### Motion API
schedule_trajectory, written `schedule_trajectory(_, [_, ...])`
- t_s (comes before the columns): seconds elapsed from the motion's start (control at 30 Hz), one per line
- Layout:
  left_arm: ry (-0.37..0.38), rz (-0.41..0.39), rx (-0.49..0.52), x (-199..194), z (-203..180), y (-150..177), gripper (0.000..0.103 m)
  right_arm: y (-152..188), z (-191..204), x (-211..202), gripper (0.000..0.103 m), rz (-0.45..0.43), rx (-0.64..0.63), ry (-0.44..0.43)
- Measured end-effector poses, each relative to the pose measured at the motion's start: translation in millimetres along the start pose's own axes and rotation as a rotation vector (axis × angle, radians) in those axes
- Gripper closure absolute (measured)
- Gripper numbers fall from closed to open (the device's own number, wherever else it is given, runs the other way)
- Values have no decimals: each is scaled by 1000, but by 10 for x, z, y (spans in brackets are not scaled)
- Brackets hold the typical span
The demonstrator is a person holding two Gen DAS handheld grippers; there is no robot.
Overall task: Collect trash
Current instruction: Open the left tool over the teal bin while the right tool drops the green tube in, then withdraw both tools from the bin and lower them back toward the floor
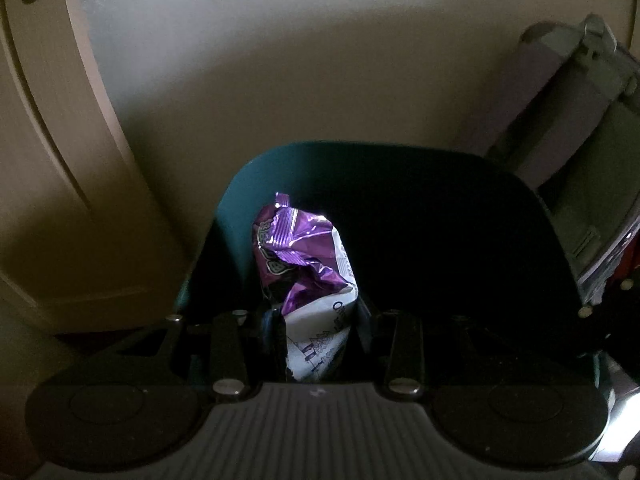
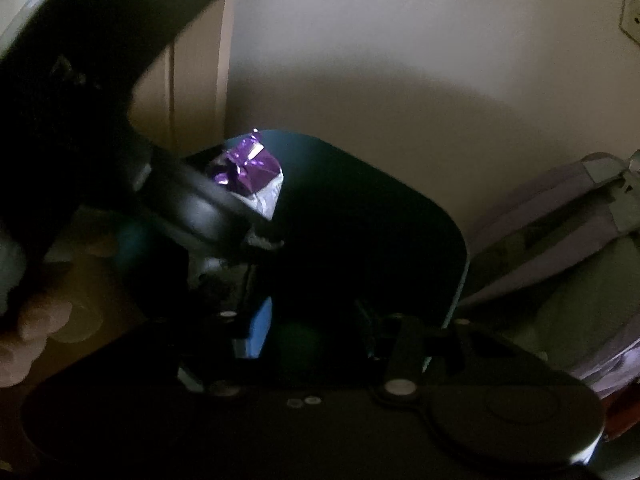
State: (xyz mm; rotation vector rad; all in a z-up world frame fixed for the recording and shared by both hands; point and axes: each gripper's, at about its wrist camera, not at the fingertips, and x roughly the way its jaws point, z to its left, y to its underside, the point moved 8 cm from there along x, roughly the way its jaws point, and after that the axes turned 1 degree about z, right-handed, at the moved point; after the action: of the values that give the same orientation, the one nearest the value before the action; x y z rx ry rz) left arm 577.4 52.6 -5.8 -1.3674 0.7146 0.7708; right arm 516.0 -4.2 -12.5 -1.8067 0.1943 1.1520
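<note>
While the left gripper [image 1: 316, 320] pinches one purple wrapper [image 1: 304, 256] between nearly closed fingers, it hangs over the dark mouth of the one teal bin [image 1: 240, 184], the wrapper standing up near the bin's left rim with open dark room to its right. From the right wrist view, the right gripper [image 2: 312, 332] hovers low over the bin's near edge, jaws apart and holding nothing. One grey bag [image 1: 568, 120] leans just right of the bin.
</note>
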Motion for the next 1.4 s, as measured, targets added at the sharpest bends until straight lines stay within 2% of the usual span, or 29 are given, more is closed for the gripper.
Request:
schedule_trajectory(0.1, [-6, 9, 5, 9, -10, 57, 59, 29, -4, -6, 55, 3, -7, 4])
schedule_trajectory(0.13, [1, 7, 4, 0, -29, 66, 51, 31, -9, -16, 53, 2, -3, 6])
schedule_trajectory(0.17, [6, 4, -1, -12, -27, 81, 37, 34, -19, -23, 50, -1, 0, 5])
schedule_trajectory(0.2, [7, -2, -6, -31, -27, 88, 33, 29, -23, -38, 47, -3, 1, 5])
schedule_trajectory(0.33, [14, -39, 3, -184, -42, 140, 31, 28, -8, -131, 41, -20, -9, 11])
schedule_trajectory(0.43, [13, -42, -5, -285, -15, 172, 24, 38, 24, -253, 40, -34, -17, 12])
schedule_trajectory(0.53, [17, -53, -9, -418, -18, 226, 23, 41, 42, -380, 40, -48, -10, 17])
schedule_trajectory(0.6, [4, -75, -5, -531, -35, 242, 24, 41, 33, -493, 32, -67, 0, 22])
schedule_trajectory(0.67, [-6, -94, 1, -696, -52, 312, 23, 38, 26, -633, 28, -87, 11, 22])
schedule_trajectory(0.87, [0, -122, 8, -1141, -81, 495, 23, 176, 113, -1030, 24, -121, 17, 1])
schedule_trajectory(1.17, [-8, -155, 23, -1826, -57, 985, 23, 583, 287, -1565, 23, -148, 40, -25])
schedule_trajectory(1.4, [15, -170, 29, -2133, -87, 1450, 23, 1029, 357, -1895, 18, -159, 105, -57])
